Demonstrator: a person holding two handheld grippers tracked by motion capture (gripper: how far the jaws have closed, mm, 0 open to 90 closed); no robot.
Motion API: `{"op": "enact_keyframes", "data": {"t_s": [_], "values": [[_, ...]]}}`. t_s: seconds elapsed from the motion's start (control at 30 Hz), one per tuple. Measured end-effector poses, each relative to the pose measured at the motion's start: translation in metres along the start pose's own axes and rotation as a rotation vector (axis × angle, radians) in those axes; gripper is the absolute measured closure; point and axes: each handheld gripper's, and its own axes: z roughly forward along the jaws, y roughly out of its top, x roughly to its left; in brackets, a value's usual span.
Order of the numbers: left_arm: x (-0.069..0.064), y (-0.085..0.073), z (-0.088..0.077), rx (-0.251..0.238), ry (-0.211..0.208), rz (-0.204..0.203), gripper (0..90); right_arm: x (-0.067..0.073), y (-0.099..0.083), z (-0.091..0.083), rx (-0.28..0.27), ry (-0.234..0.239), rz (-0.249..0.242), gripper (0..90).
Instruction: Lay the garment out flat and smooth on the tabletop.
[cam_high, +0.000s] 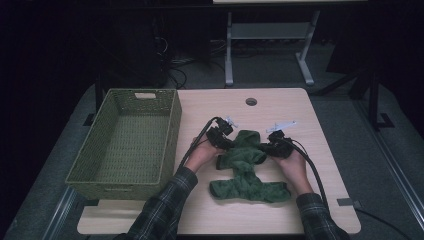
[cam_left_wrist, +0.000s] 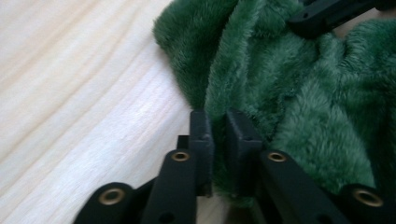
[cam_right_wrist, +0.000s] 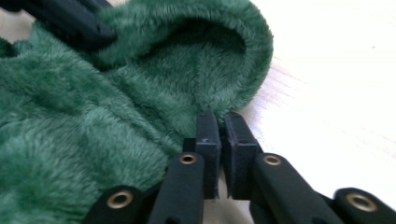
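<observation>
A fuzzy green cloth (cam_high: 246, 167) lies bunched up in the middle of the table (cam_high: 320, 145), just in front of the person. The left gripper (cam_high: 223, 140) is on the cloth's left edge and the right gripper (cam_high: 270, 148) is on its right edge, so the two face each other across the far end of the cloth.

In the left gripper view, the two black jaws are squeezed together with a fold of the cloth (cam_left_wrist: 289, 88) caught between them. In the right gripper view the jaws are also pinched close, biting the edge of the cloth (cam_right_wrist: 140, 93) right where it meets the wood.

I think each side is held so the cloth can be lifted evenly and not sag or slip out on one side. Holding only a thin edge is easier than a thick lump, because the jaws can close tight on it.

A green basket (cam_high: 165, 135) sits at the left of the table, open at the top and with nothing inside. It stands close by, so the cloth may be meant to go in there
</observation>
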Motion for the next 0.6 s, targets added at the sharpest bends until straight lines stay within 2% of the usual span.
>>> {"op": "enact_keyframes", "data": {"t_s": [0.17, 0.23, 0.27, 0.33, 0.37, 0.5, 0.6], "values": [[-0.002, -0.005, -0.019, -0.067, 0.026, -0.010, 84.7, 0.003, 0.003, -0.008, -0.001, -0.028, -0.025, 87.6], [-0.001, -0.007, -0.027, -0.095, 0.041, -0.007, 84.7, 0.003, 0.007, -0.017, -0.027, -0.044, -0.037, 87.6], [-0.001, -0.008, -0.031, -0.112, 0.046, -0.019, 84.6, 0.003, 0.009, -0.022, -0.042, -0.052, -0.042, 87.9], [0.000, -0.010, -0.036, -0.140, 0.060, -0.037, 85.3, 0.000, 0.013, -0.030, -0.067, -0.062, -0.043, 87.9], [0.001, -0.012, -0.037, -0.151, 0.069, -0.035, 85.9, -0.002, 0.015, -0.034, -0.061, -0.055, -0.030, 87.9], [0.005, -0.016, -0.029, -0.167, 0.084, -0.064, 86.6, -0.012, 0.019, -0.042, -0.067, -0.087, -0.046, 88.5], [0.011, -0.019, -0.017, -0.171, 0.069, -0.097, 86.9, -0.023, 0.015, -0.041, -0.061, -0.088, -0.015, 88.7]]}}
